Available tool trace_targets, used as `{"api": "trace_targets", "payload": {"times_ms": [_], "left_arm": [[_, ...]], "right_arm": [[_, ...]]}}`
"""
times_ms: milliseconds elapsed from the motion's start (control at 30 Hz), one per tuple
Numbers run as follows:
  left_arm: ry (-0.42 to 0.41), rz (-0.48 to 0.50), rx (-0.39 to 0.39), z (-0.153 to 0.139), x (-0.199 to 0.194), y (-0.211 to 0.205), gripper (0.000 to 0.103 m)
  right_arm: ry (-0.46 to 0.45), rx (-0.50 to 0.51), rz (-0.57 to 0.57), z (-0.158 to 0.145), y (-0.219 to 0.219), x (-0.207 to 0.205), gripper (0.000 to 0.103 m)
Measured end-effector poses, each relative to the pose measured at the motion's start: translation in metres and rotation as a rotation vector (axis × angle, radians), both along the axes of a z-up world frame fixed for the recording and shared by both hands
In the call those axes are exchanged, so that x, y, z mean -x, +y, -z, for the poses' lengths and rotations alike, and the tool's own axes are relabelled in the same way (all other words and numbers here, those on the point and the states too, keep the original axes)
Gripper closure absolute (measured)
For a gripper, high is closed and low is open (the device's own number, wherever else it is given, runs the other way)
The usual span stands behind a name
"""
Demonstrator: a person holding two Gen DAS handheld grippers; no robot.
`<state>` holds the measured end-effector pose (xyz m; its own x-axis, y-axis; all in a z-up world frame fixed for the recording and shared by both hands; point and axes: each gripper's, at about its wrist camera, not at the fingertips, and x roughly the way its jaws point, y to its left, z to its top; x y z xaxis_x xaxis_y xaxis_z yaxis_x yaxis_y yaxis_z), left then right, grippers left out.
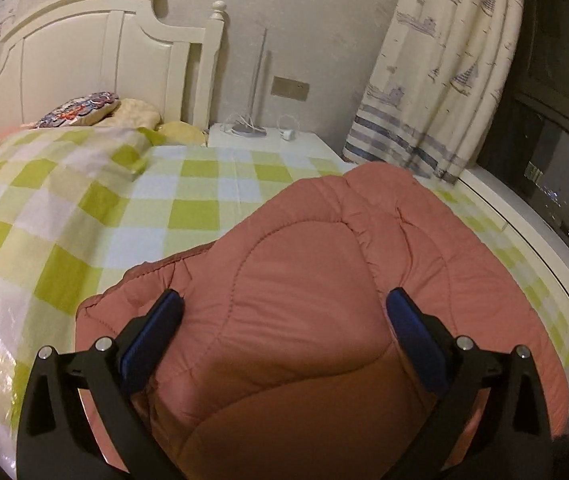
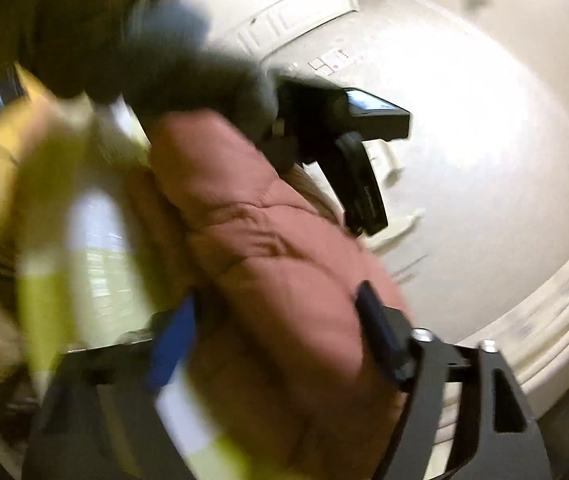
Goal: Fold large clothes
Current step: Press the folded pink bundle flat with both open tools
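Both grippers, left gripper (image 1: 284,300) and right gripper (image 2: 280,312), stand spread w/ no pinch on the pink quilted jacket (image 1: 316,280), bundled near the bed (image 1: 84,208) side edge, right view blurred, so prob. the puffy fold springs open or slides off toward the windowsill (image 1: 524,216).

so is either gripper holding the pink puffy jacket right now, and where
The left gripper stands open astride the pink jacket, pads not pressing. The right gripper straddles its folded bulk; blur hides any grip.

The puffy coat (image 1: 324,280) lies on the bed (image 1: 84,208). Pillows (image 1: 84,110) sit behind it, a curtain (image 1: 436,80) to its right.
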<state>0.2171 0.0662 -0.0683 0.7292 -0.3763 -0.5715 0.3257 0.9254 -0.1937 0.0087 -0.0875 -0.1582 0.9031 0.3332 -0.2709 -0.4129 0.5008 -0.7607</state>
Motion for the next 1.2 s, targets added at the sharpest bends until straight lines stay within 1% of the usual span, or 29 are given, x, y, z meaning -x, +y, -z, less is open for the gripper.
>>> {"api": "trace_targets", "payload": {"times_ms": [100,167,200,267,300,367,400,433,467,500,533,567,600,633,667,700,733,767,800,867,900,933,967,1000,1033,1067,1100,1167,1200], "left_arm": [[-0.011,-0.001,-0.017,-0.005,-0.013,-0.012,0.002],[-0.041,0.032,-0.036,-0.006,-0.022,-0.02,0.002],[-0.052,0.057,-0.043,-0.007,-0.026,-0.024,0.002],[-0.062,0.13,-0.094,-0.008,-0.042,-0.038,0.002],[-0.072,0.164,-0.123,-0.008,-0.049,-0.046,0.002],[-0.059,0.206,-0.137,-0.007,-0.062,-0.053,0.002],[-0.049,0.216,-0.135,-0.006,-0.066,-0.055,0.002],[-0.049,0.221,-0.143,-0.006,-0.071,-0.055,0.002],[-0.055,0.216,-0.179,-0.006,-0.073,-0.055,0.002],[-0.051,0.209,-0.24,-0.006,-0.075,-0.056,0.002],[-0.031,0.196,-0.287,-0.009,-0.076,-0.057,0.002],[-0.007,0.159,-0.335,-0.018,-0.075,-0.058,0.002],[0.001,0.107,-0.347,-0.033,-0.069,-0.056,0.002],[-0.008,0.067,-0.324,-0.046,-0.063,-0.052,0.004],[-0.027,0.03,-0.275,-0.062,-0.055,-0.047,0.004],[-0.055,0.0,-0.186,-0.082,-0.043,-0.041,0.003],[-0.071,-0.009,-0.141,-0.09,-0.038,-0.039,0.002],[-0.082,-0.024,-0.12,-0.092,-0.037,-0.04,0.002],[-0.078,-0.05,-0.131,-0.088,-0.04,-0.043,0.002],[0.027,-0.093,-0.214,-0.052,-0.063,-0.056,0.002],[0.082,-0.108,-0.261,-0.028,-0.074,-0.06,0.002],[0.105,-0.095,-0.231,-0.008,-0.081,-0.057,0.002],[0.113,-0.099,-0.157,-0.003,-0.083,-0.045,0.002],[0.123,-0.14,-0.092,-0.007,-0.082,-0.031,0.002],[0.117,-0.15,-0.081,-0.009,-0.081,-0.027,0.002],[0.101,-0.138,-0.101,-0.008,-0.078,-0.028,0.002],[0.09,-0.127,-0.125,-0.006,-0.076,-0.03,0.002],[0.086,-0.128,-0.117,-0.005,-0.076,-0.028,0.002],[0.09,-0.127,-0.114,-0.005,-0.077,-0.028,0.002]], "right_arm": [[0.219,-0.22,-0.014,-0.038,-0.034,-0.007,0.04],[0.249,-0.327,0.015,-0.061,-0.051,-0.023,0.04],[0.265,-0.415,0.046,-0.079,-0.061,-0.038,0.04],[0.305,-0.536,0.099,-0.101,-0.063,-0.059,0.04],[0.303,-0.556,0.124,-0.101,-0.053,-0.059,0.041],[0.334,-0.509,0.173,-0.093,-0.02,-0.08,0.041],[0.426,-0.452,0.215,-0.075,0.002,-0.1,0.041],[0.471,-0.41,0.258,-0.066,0.019,-0.112,0.04],[0.437,-0.359,0.302,-0.059,0.038,-0.116,0.04],[0.382,-0.318,0.316,-0.049,0.054,-0.11,0.04],[0.363,-0.29,0.332,-0.046,0.068,-0.104,0.041],[0.385,-0.3,0.337,-0.048,0.074,-0.101,0.041],[0.404,-0.309,0.342,-0.05,0.076,-0.1,0.041],[0.394,-0.302,0.346,-0.05,0.076,-0.102,0.041],[0.388,-0.305,0.345,-0.049,0.078,-0.1,0.041],[0.385,-0.311,0.344,-0.048,0.08,-0.098,0.041],[0.383,-0.31,0.343,-0.049,0.08,-0.1,0.041],[0.383,-0.315,0.343,-0.049,0.081,-0.099,0.041],[0.383,-0.319,0.342,-0.05,0.08,-0.102,0.041],[0.387,-0.331,0.326,-0.052,0.081,-0.095,0.041],[0.392,-0.334,0.32,-0.058,0.071,-0.088,0.041],[0.399,-0.333,0.289,-0.063,0.064,-0.078,0.041],[0.43,-0.336,0.245,-0.067,0.058,-0.072,0.041],[0.461,-0.349,0.217,-0.073,0.048,-0.073,0.043],[0.474,-0.385,0.187,-0.085,0.036,-0.068,0.043],[0.458,-0.425,0.176,-0.098,0.022,-0.064,0.043],[0.44,-0.454,0.178,-0.108,0.011,-0.065,0.043],[0.394,-0.561,0.201,-0.134,-0.019,-0.072,0.043],[0.393,-0.62,0.211,-0.142,-0.035,-0.082,0.044]]}}
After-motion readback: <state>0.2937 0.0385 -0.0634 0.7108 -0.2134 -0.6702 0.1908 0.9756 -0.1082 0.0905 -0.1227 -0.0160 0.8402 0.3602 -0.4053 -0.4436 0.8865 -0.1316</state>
